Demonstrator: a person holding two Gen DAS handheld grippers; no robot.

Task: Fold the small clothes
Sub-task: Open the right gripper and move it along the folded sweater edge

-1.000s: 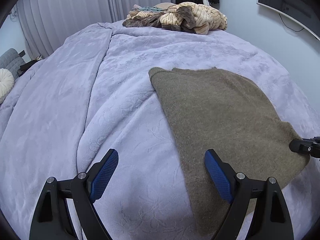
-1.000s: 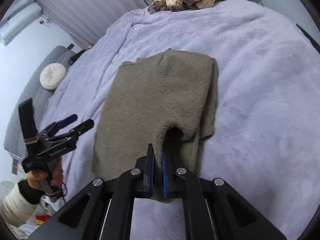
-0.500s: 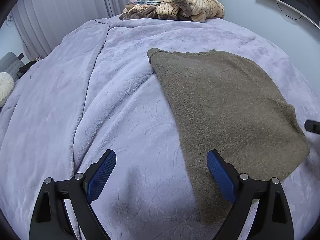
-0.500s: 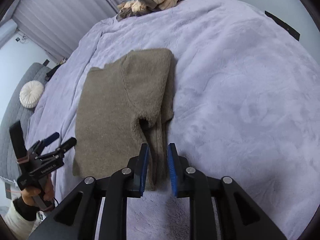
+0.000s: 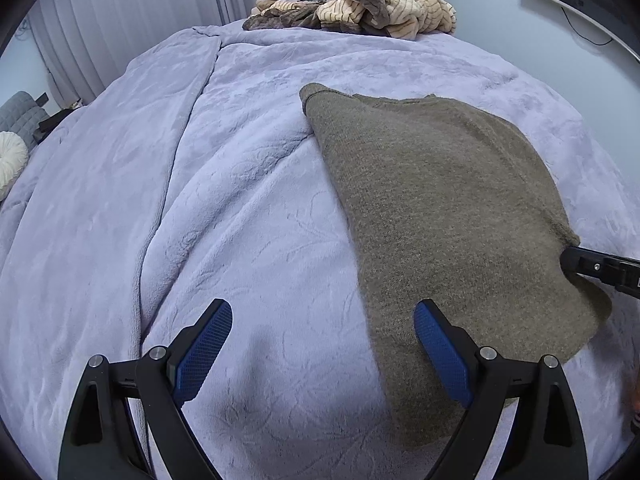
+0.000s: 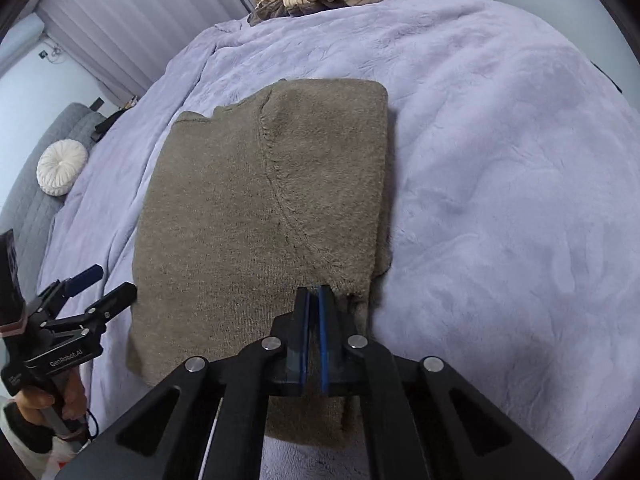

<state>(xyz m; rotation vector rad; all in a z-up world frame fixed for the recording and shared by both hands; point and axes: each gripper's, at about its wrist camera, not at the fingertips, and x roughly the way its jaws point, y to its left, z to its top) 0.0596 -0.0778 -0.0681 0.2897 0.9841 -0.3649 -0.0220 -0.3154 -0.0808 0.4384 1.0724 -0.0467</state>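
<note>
We hold our right gripper (image 6: 314, 294) low over the near edge of the olive-brown knit sweater (image 6: 256, 216), its jaws brought together with only a thin slit between the blue pads. The tips sit right at the cuff end of the sleeve (image 6: 328, 184) that lies folded back over the sweater's right side, but we cannot tell whether any knit is actually pinched between them.

The sweater lies flat on the lavender plush blanket (image 6: 500, 168), roughly at its middle, its folded right edge straight and its left edge spread out toward our other hand.

Our left gripper (image 5: 322, 340) hangs above the blanket just beside the sweater's left edge, jaws spread wide and grasping nothing; its right pad (image 5: 438, 354) hovers over the sweater's (image 5: 448, 208) near corner and its left pad over bare blanket (image 5: 240, 220). In the right wrist view that gripper (image 6: 106, 286) shows at the sweater's left side, held by our hand (image 6: 44, 400).

Far beyond the sweater, at the blanket's far edge, a heap of tan striped clothes (image 5: 372, 10) is piled. A round cream cushion (image 6: 62, 166) rests on a grey sofa (image 6: 30, 200) off the blanket's left side.
</note>
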